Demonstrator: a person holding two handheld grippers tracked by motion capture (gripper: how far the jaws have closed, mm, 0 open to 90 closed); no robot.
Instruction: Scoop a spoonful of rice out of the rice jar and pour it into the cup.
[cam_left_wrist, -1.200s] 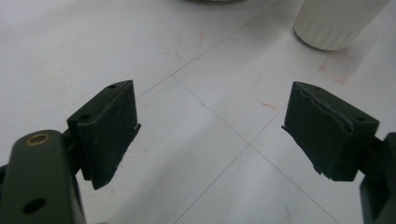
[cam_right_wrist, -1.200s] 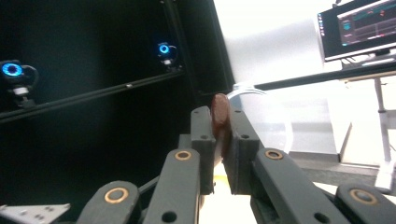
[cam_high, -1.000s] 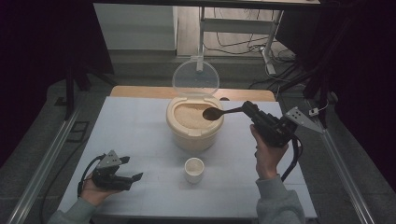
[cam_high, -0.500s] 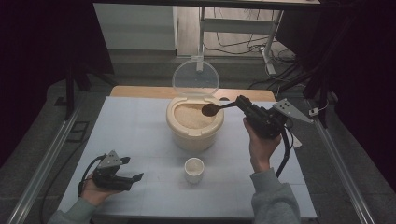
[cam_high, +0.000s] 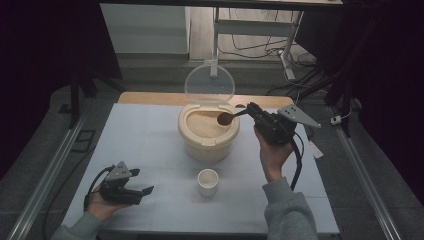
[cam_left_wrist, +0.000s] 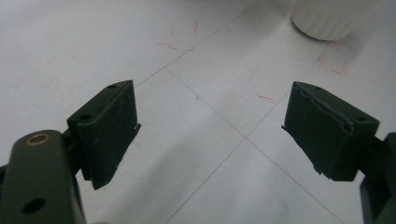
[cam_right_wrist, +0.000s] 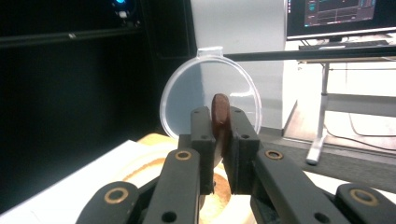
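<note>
While the right gripper (cam_high: 252, 113) holds a brown spoon (cam_high: 226, 118) over the open tub (cam_high: 208, 135), its jaws are clamped tight on the handle, as the right gripper view shows, with the spoon (cam_right_wrist: 219, 112) seen edge-on between them. Gripped that far back, the bowl reaches out over the pale grain in the tub while the gripper itself stays off the rim. The spoon looks tilted on its side, probably to bite into the grain or to level a load; whether it carries any grain I cannot tell. The clear lid (cam_high: 209, 82) stands upright at the tub's far edge, hinged back so the mouth is free. A small white cup (cam_high: 208, 181) sits on the table (cam_high: 150, 135) just in front of the tub, near enough for a short carry, likely the place for the scoop. The left gripper (cam_high: 137, 192) rests low at the near left corner, well apart from the tub, jaws spread wide and empty, out of the working path.
</note>
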